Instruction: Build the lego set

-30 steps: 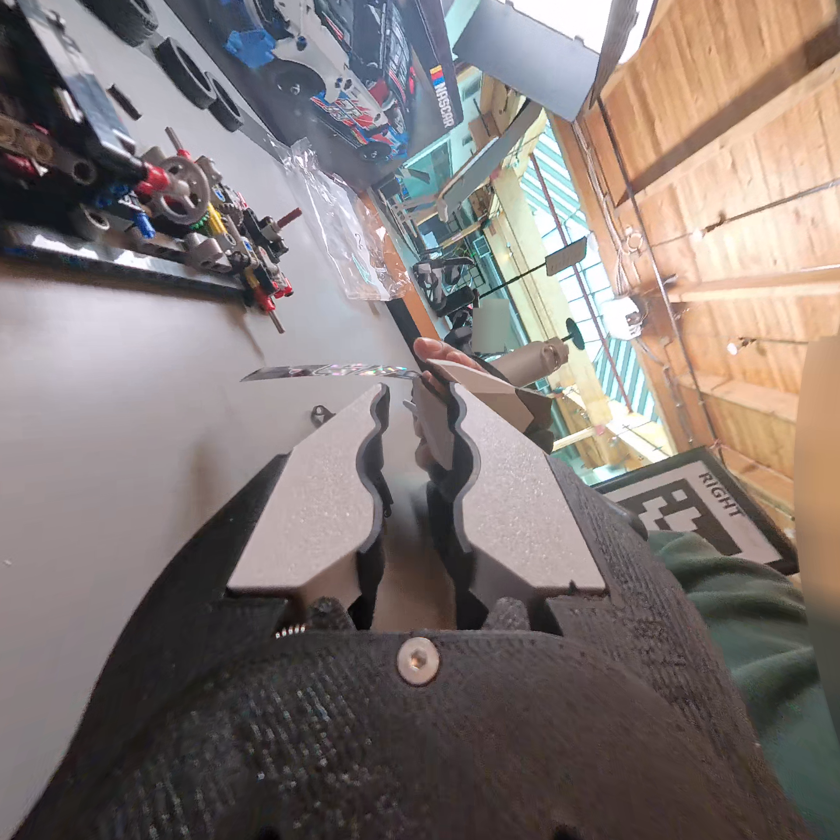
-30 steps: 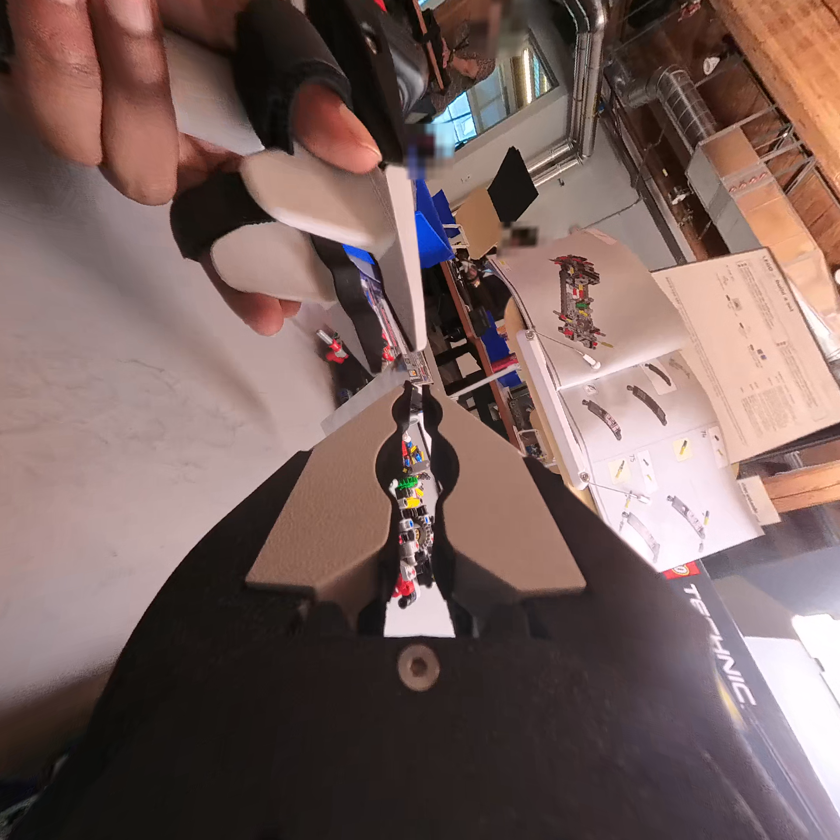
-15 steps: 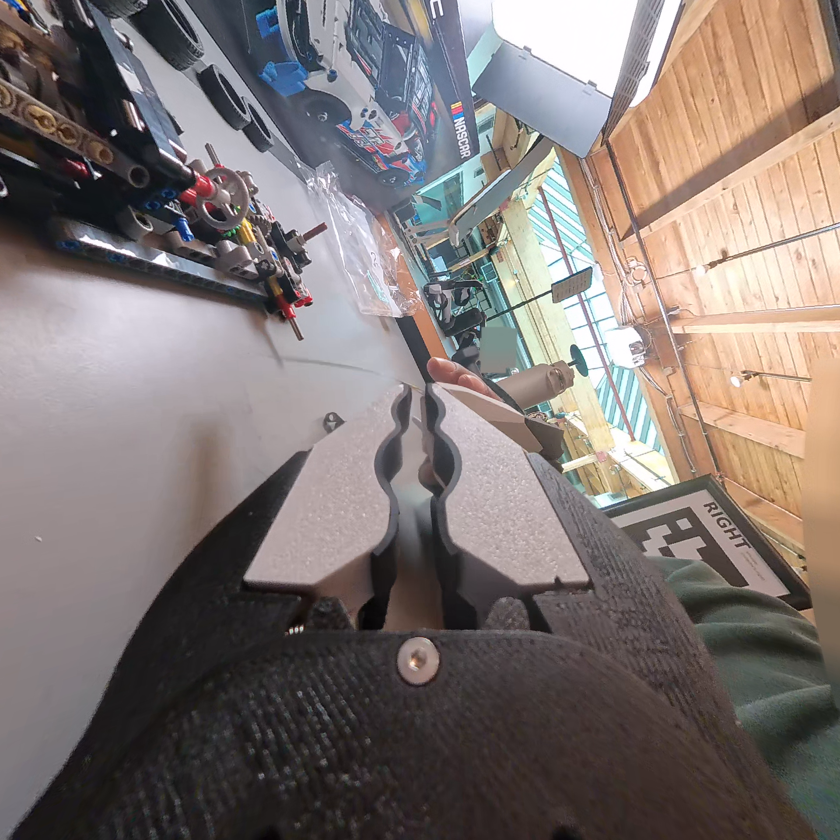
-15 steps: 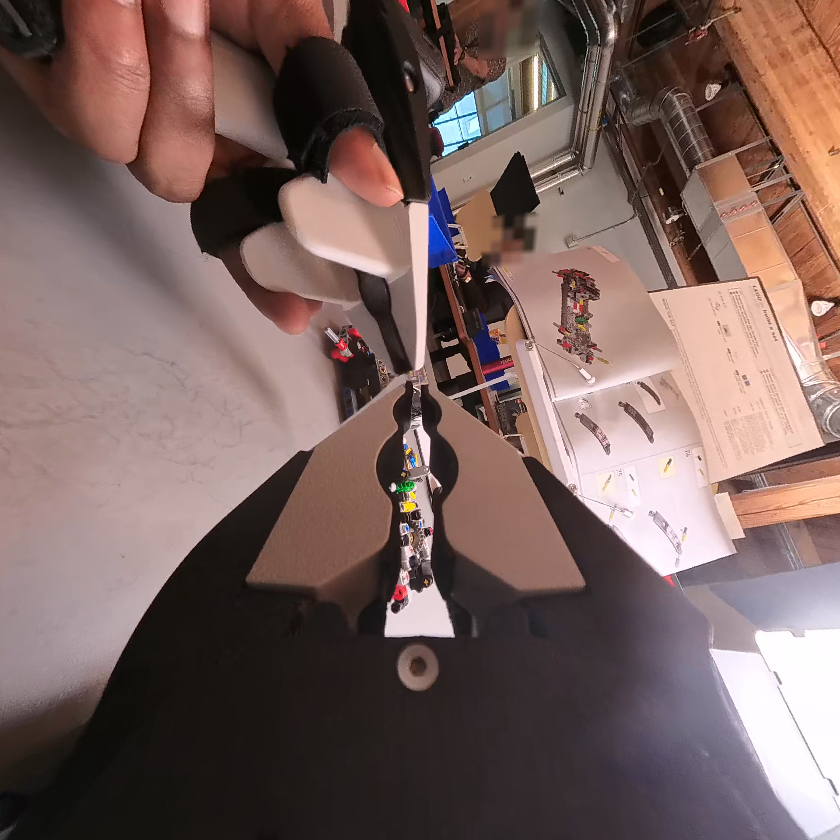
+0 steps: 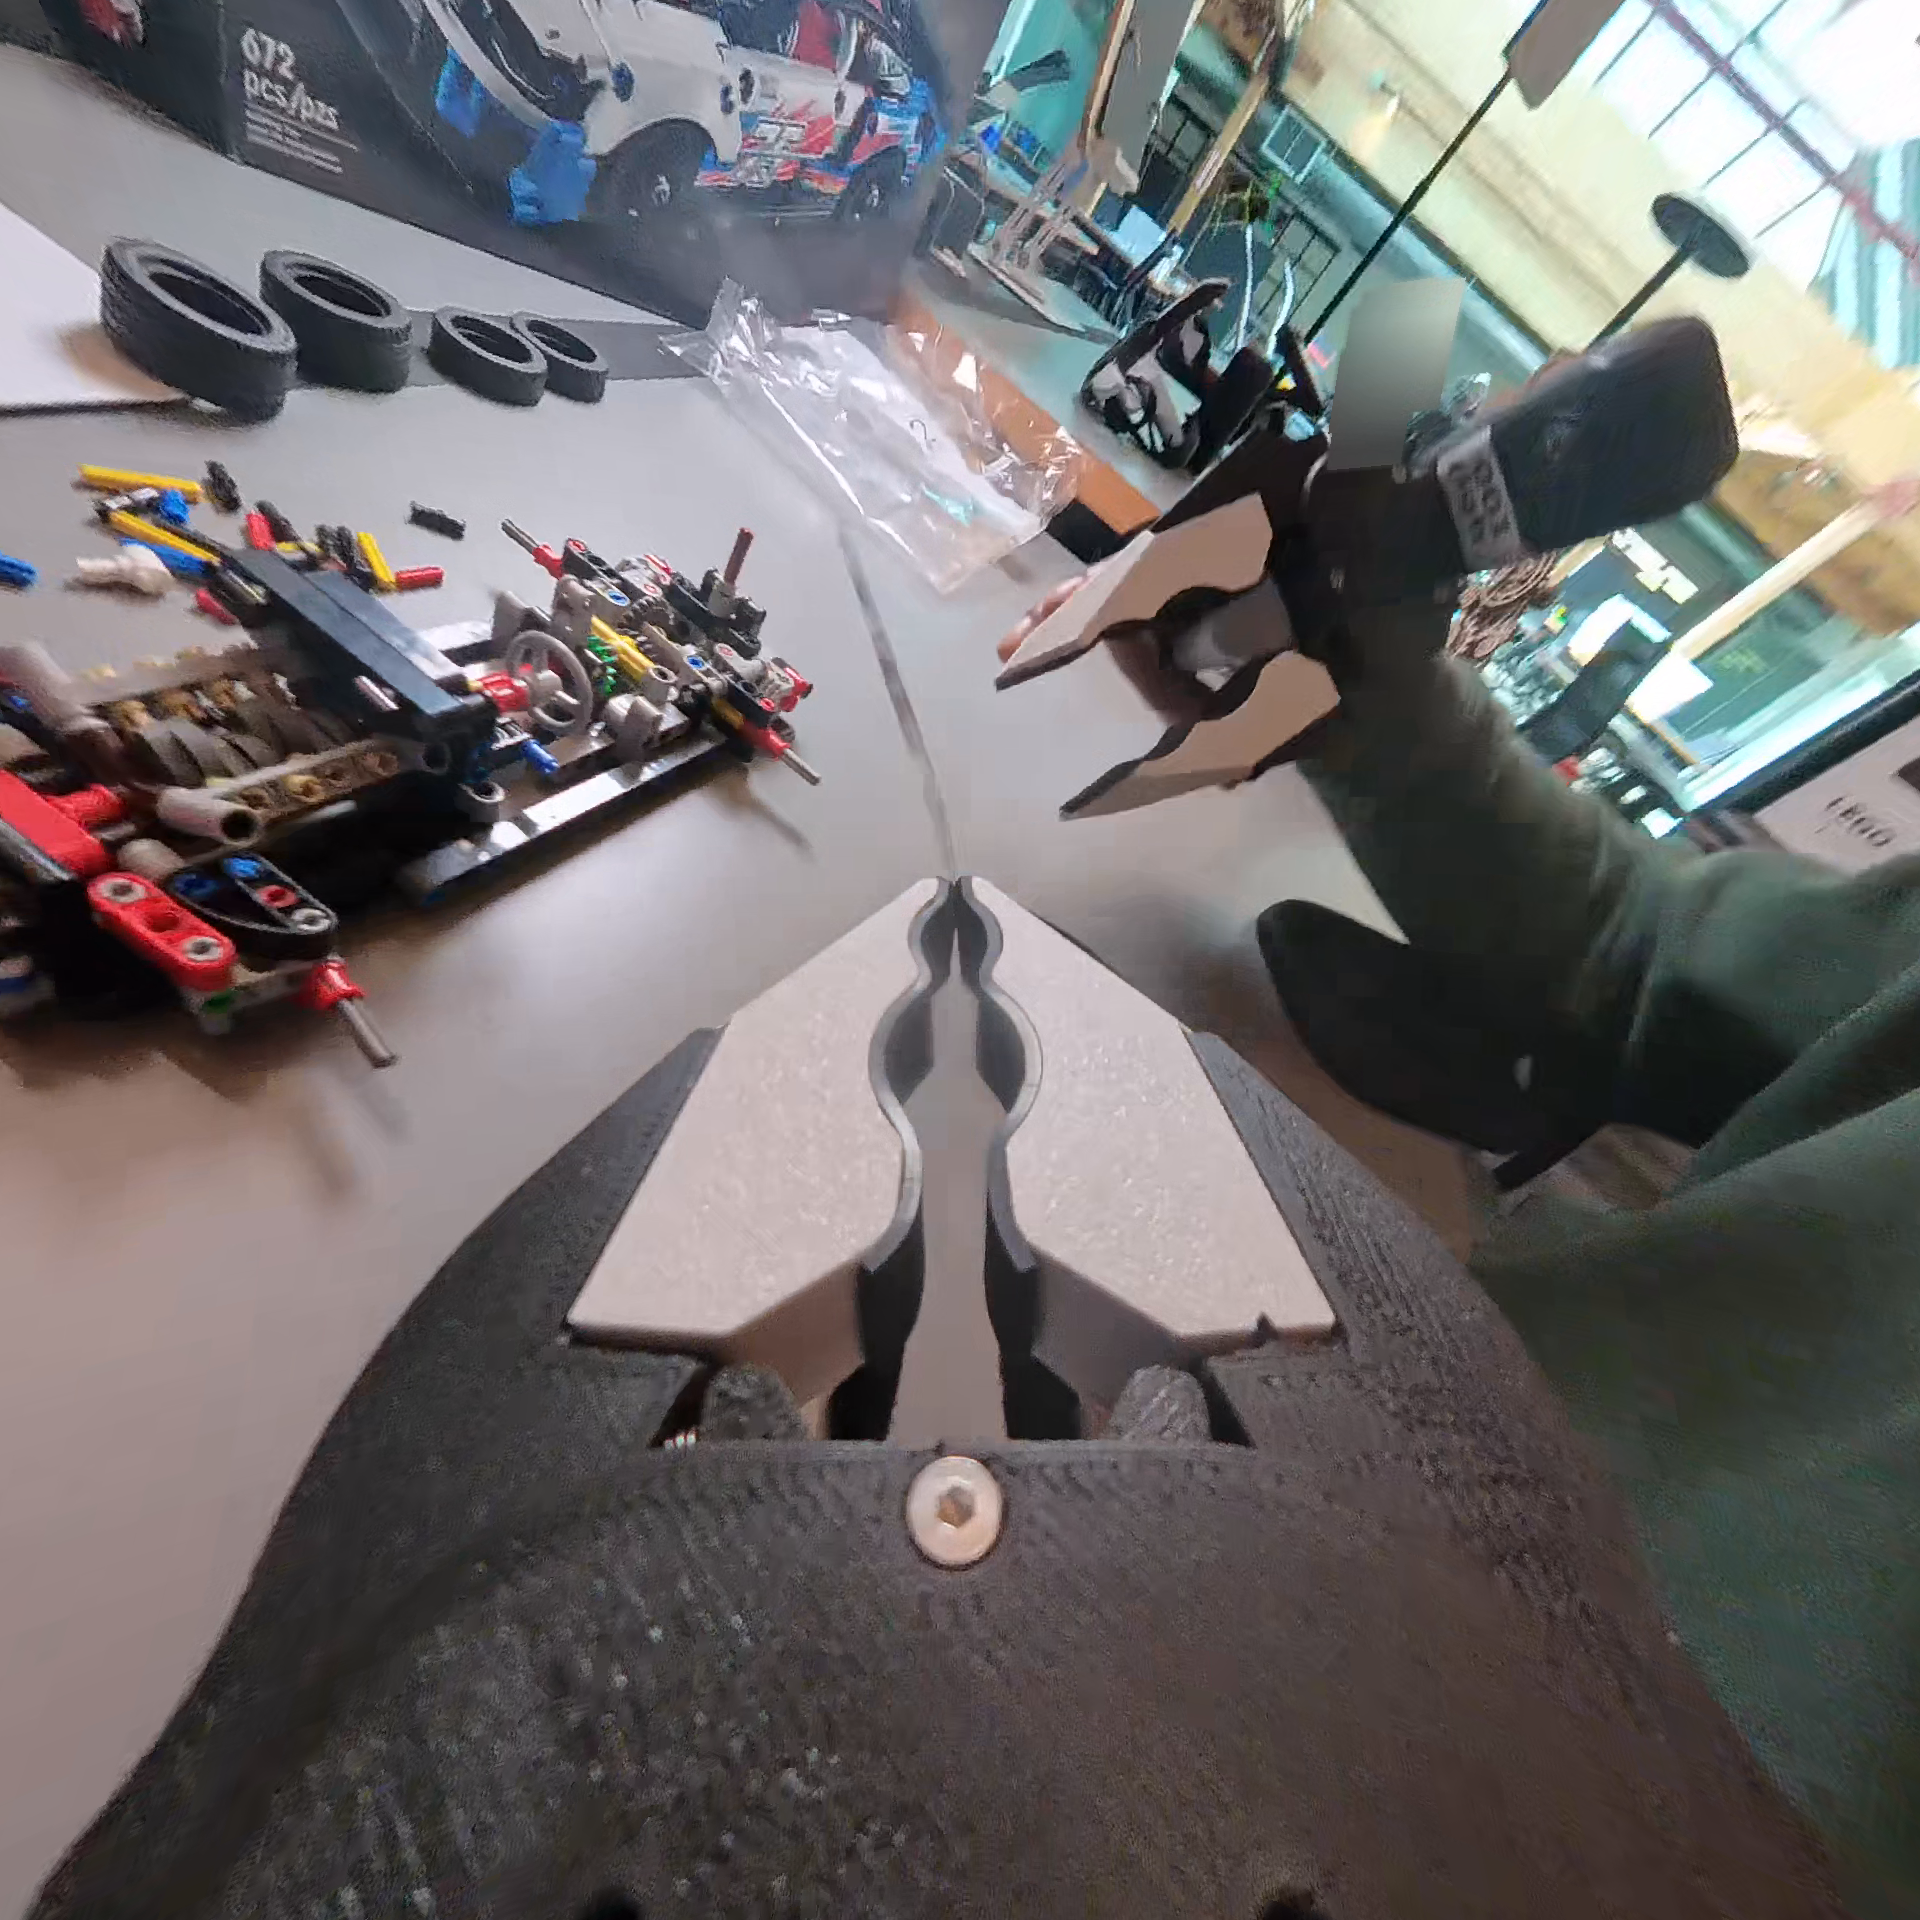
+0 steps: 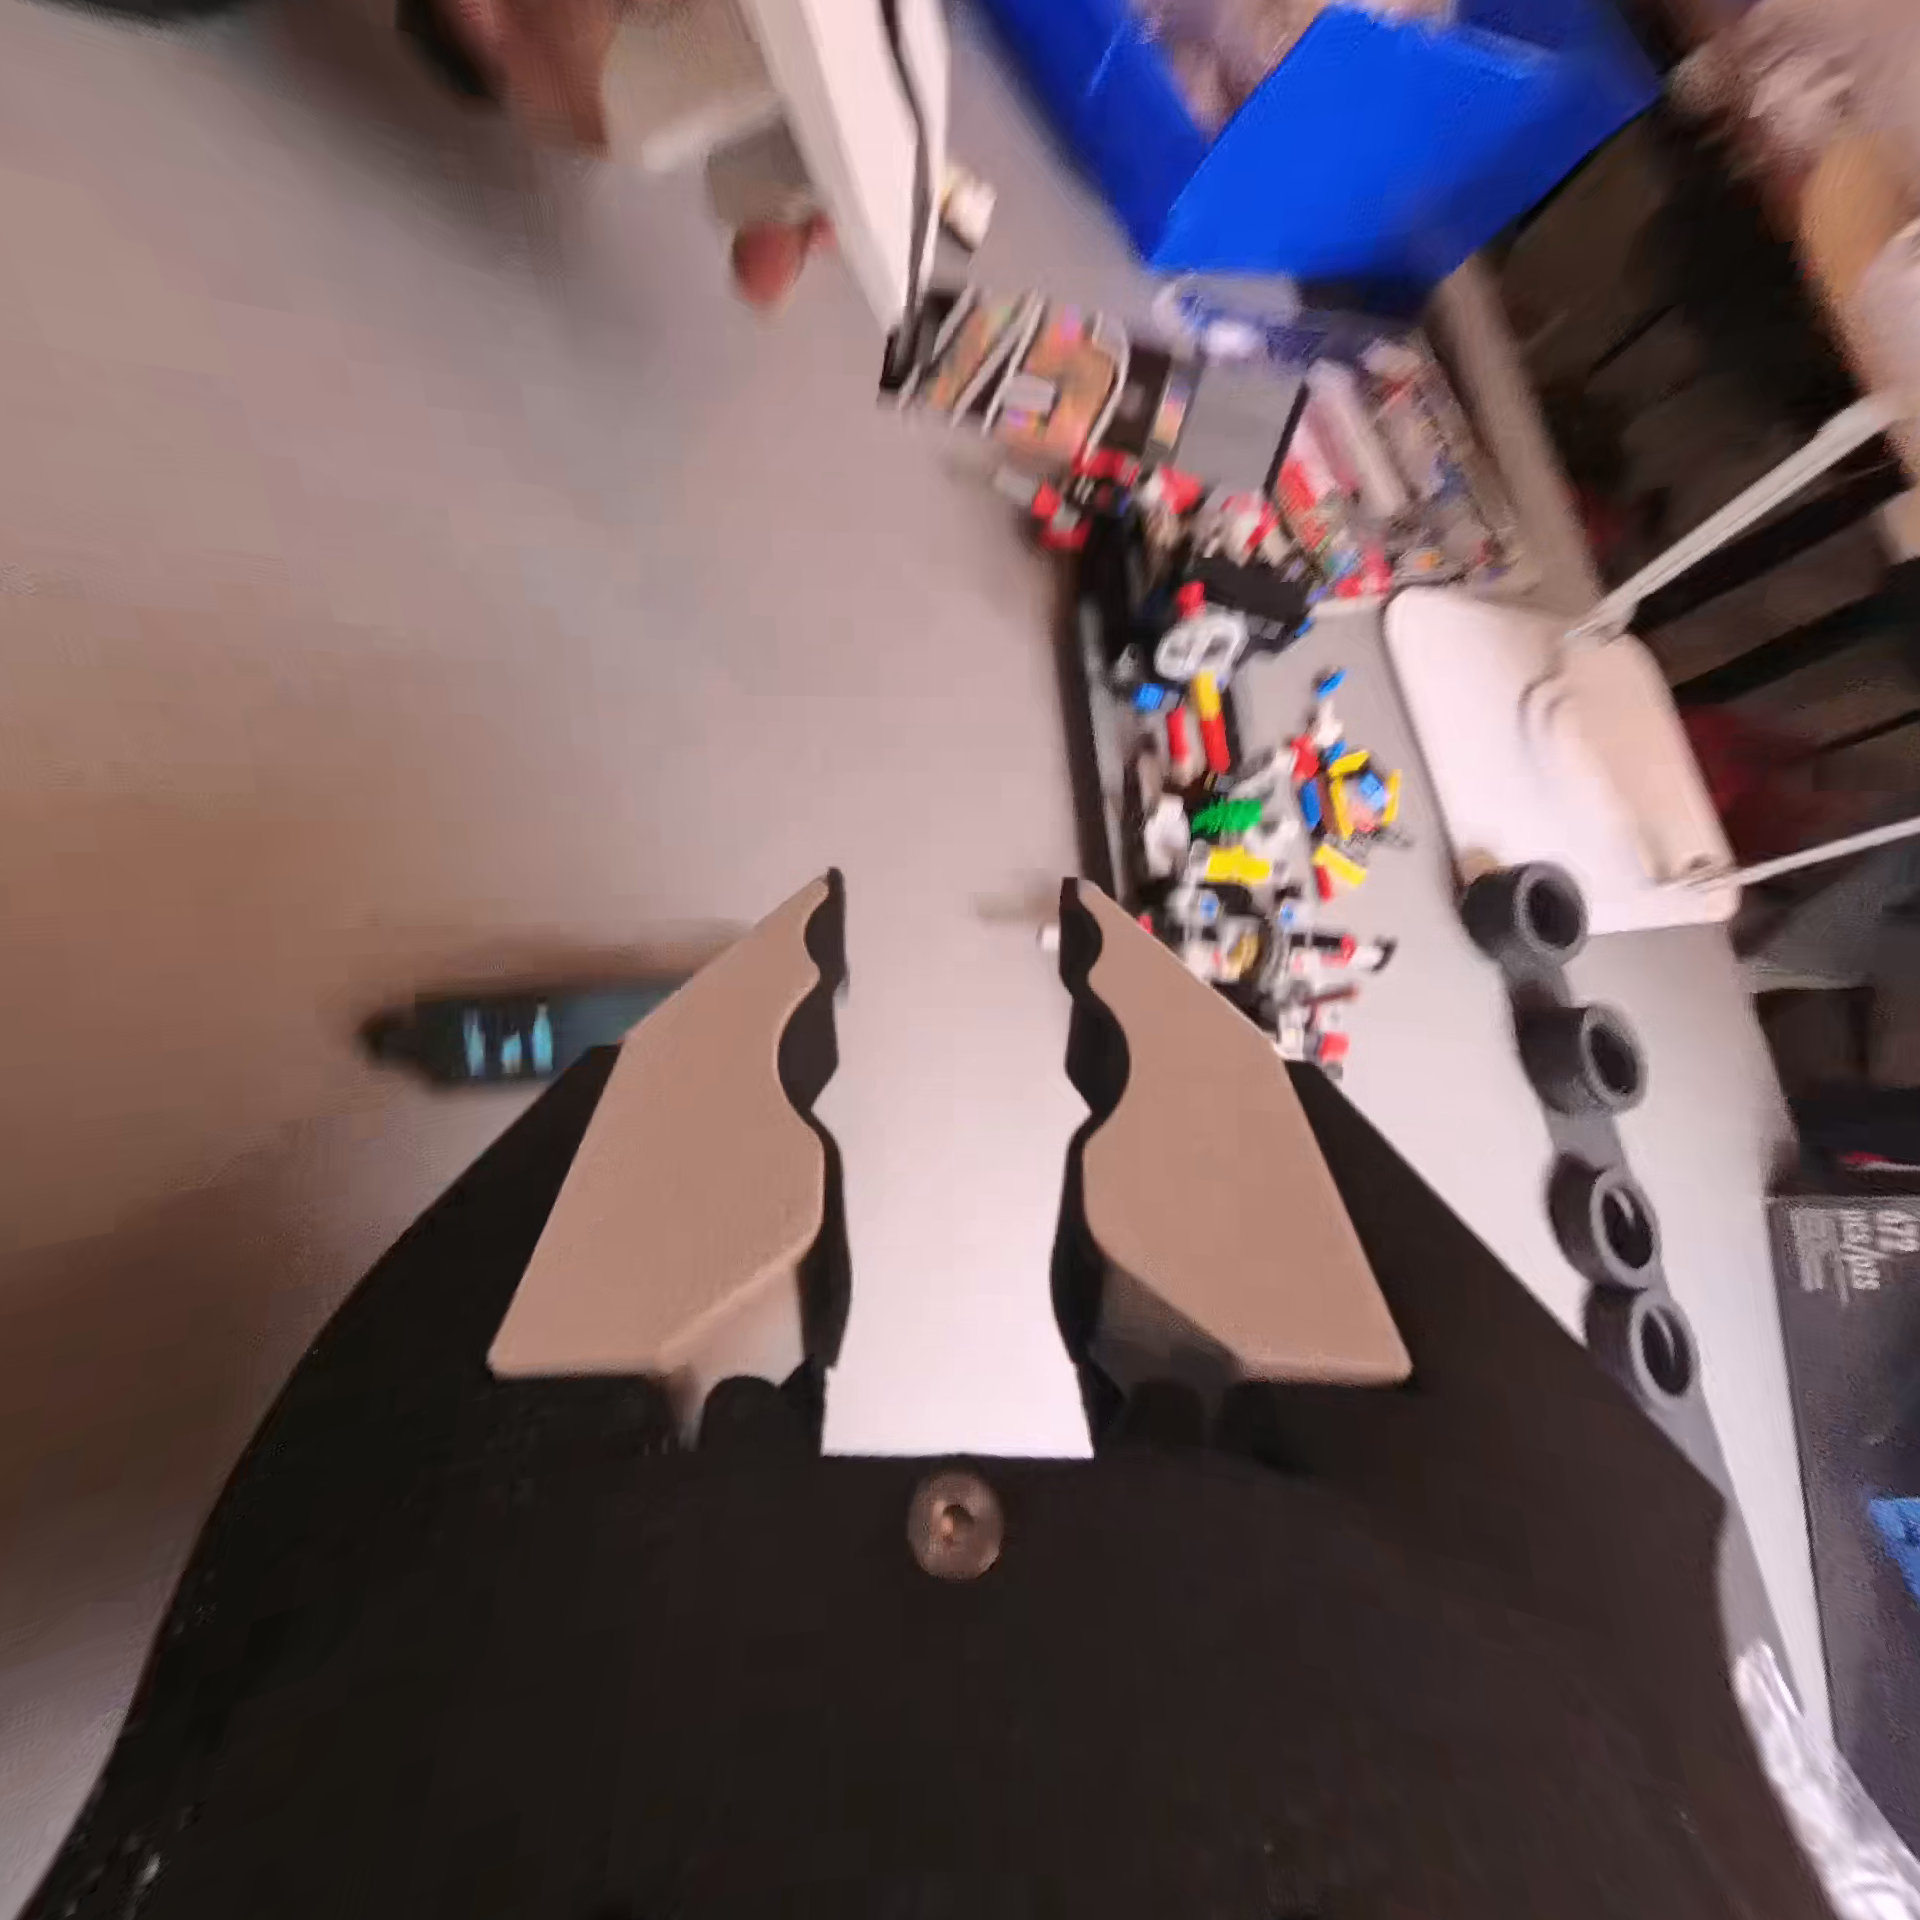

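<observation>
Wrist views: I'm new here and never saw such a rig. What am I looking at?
A person holds a two-finger gripper in each hand; a camera on each looks along its fingers. The left wrist view shows the left gripper shut on a thin sheet seen edge-on, and farther off the right gripper, open. The right wrist view is blurred. On the table lie a half-built Lego chassis, loose pieces, four tyres, a plastic bag and the set's box.
</observation>
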Tool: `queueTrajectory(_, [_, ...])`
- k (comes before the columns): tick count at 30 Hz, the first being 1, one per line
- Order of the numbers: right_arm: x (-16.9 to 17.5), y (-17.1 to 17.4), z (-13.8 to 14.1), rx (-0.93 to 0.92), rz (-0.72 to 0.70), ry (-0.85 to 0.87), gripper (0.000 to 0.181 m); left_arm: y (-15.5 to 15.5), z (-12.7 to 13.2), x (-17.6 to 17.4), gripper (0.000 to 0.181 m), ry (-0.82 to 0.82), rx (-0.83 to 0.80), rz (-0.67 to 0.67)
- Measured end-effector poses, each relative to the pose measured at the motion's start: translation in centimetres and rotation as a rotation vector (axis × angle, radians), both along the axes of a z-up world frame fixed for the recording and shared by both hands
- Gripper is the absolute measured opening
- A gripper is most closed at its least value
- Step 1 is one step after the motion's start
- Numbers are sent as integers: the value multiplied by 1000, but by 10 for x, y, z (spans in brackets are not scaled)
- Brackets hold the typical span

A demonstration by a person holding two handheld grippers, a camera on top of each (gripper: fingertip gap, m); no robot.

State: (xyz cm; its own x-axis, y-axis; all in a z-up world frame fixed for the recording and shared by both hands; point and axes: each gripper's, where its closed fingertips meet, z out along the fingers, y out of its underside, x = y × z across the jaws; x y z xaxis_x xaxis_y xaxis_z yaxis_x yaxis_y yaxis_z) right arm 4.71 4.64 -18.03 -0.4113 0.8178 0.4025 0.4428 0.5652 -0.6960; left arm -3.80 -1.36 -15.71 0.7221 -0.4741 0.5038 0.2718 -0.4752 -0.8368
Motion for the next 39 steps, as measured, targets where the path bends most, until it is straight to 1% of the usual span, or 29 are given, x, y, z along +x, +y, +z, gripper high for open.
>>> queueTrajectory(2, [21, 8, -11, 61, 78, -138, 48, -5, 0, 1, 0, 40, 13, -40])
queueTrajectory(4, [39, 8, -30, 179, 163, -303, 55, -6, 0, 0, 0, 53, 24, -47])
queueTrajectory(6, [50, 4, -47, 298, 270, -407, 61, -8, -3, 2, 0, 65, 16, -75])
queueTrajectory(9, [48, -10, -60, 420, 430, -430, 63, -7, -12, 2, 0, 88, -5, -78])
queueTrajectory(11, [37, -22, -59, 427, 499, -408, 63, -8, -17, 3, 0, 100, -16, -81])
queueTrajectory(12, [33, -25, -58, 420, 522, -418, 60, -8, -20, 4, 0, 108, -21, -81])
queueTrajectory(14, [33, -29, -62, 381, 554, -511, 53, -9, -23, 4, 0, 118, -26, -81])
queueTrajectory(15, [35, -27, -66, 355, 551, -570, 50, -10, -23, 4, 0, 116, -28, -84])
queueTrajectory(17, [34, -29, -68, 272, 541, -620, 35, -11, -22, 5, 0, 116, -26, -91])
queueTrajectory(19, [30, -37, -64, 127, 489, -653, 15, -14, -21, 6, 0, 121, -25, -106])
queueTrajectory(21, [29, -45, -59, -28, 413, -715, 0, -17, -21, 9, 0, 128, -26, -131])
queueTrajectory(23, [28, -53, -58, -163, 314, -779, 0, -22, -22, 14, 0, 123, -35, -169])
queueTrajectory(25, [23, -60, -60, -278, 237, -801, 0, -25, -24, 17, 0, 135, -44, -198])
queueTrajectory(28, [18, -71, -59, -449, 179, -802, 5, -31, -29, 21, 0, 171, -55, -238])
queueTrajectory(31, [8, -68, -60, -541, 131, -744, 12, -37, -34, 25, 0, 195, -69, -282])
queueTrajectory(33, [-1, -60, -56, -549, 102, -674, 20, -38, -38, 24, 0, 209, -77, -287])
queueTrajectory(36, [-14, -45, -38, -461, 66, -469, 24, -38, -39, 22, 0, 212, -83, -282])
queueTrajectory(39, [-9, -50, -20, -341, 83, -275, 25, -37, -39, 18, 0, 209, -86, -268])
